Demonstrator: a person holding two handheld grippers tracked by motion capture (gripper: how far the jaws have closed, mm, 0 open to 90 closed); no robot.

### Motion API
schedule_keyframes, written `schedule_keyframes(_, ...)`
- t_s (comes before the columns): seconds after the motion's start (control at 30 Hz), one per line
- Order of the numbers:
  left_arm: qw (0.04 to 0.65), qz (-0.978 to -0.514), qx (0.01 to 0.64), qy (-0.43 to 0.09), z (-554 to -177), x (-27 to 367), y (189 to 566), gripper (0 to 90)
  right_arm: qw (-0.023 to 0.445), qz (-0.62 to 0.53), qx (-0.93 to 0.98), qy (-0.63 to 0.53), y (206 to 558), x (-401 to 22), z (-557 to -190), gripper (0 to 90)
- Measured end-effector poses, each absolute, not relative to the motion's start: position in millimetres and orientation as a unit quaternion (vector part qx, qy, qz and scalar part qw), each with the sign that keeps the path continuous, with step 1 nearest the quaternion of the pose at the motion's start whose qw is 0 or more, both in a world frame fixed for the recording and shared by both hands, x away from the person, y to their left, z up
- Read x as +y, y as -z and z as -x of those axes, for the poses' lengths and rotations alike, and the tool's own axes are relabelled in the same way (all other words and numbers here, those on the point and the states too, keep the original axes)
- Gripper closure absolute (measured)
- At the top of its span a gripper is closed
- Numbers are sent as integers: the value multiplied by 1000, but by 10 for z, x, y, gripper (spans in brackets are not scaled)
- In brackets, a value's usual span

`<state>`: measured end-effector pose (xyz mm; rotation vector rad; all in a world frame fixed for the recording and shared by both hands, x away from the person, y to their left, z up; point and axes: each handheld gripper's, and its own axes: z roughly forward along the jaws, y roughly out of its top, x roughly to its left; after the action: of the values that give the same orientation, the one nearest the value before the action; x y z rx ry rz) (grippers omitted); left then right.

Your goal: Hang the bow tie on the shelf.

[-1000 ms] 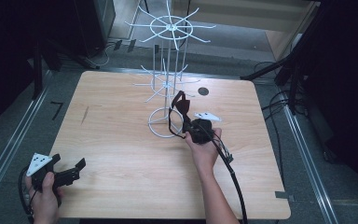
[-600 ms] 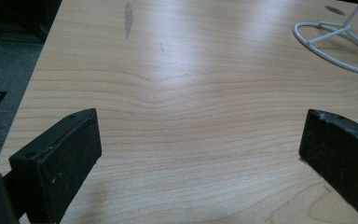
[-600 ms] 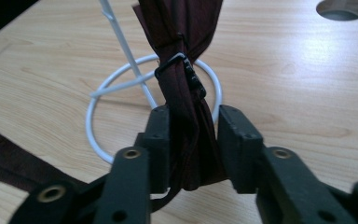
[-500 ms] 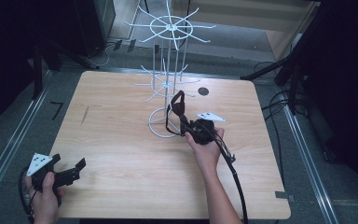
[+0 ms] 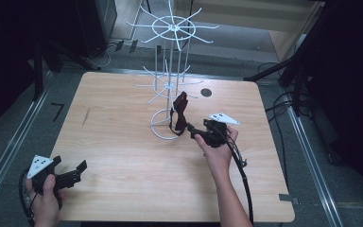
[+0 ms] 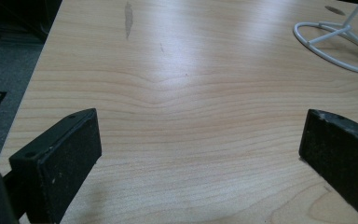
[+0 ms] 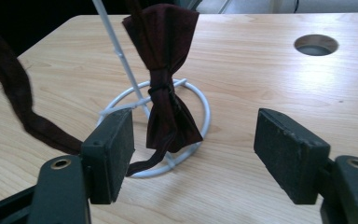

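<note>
My left gripper [image 5: 71, 176] rests at the table's [image 5: 123, 156] near corner, jaws wide apart on nothing. Farther out, my right gripper's [image 7: 193, 144] jaws have just been opening, and the maroon bow tie [image 7: 165, 84] hangs free between them on the white wire rack [image 5: 169, 85], untouched by either pad

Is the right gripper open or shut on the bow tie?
Open: the right gripper has just been opening; the bow tie hangs beyond its fingers, untouched.

Left gripper [image 5: 68, 176] and right gripper [image 5: 189, 128], jaws both apart.

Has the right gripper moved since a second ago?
Yes. The right gripper has backed off slightly from the white rack's base ring, its jaws just opening off the bow tie.
</note>
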<state>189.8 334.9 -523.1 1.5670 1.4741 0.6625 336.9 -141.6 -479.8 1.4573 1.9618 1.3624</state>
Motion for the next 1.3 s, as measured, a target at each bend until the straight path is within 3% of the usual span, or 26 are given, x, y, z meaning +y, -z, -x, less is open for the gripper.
schedule_keyframes(1.3, 428, -628, 592, -268, -1897, 3344, 5231, 0, 189, -566, 654, -465, 5037, -2547, -2904, 205)
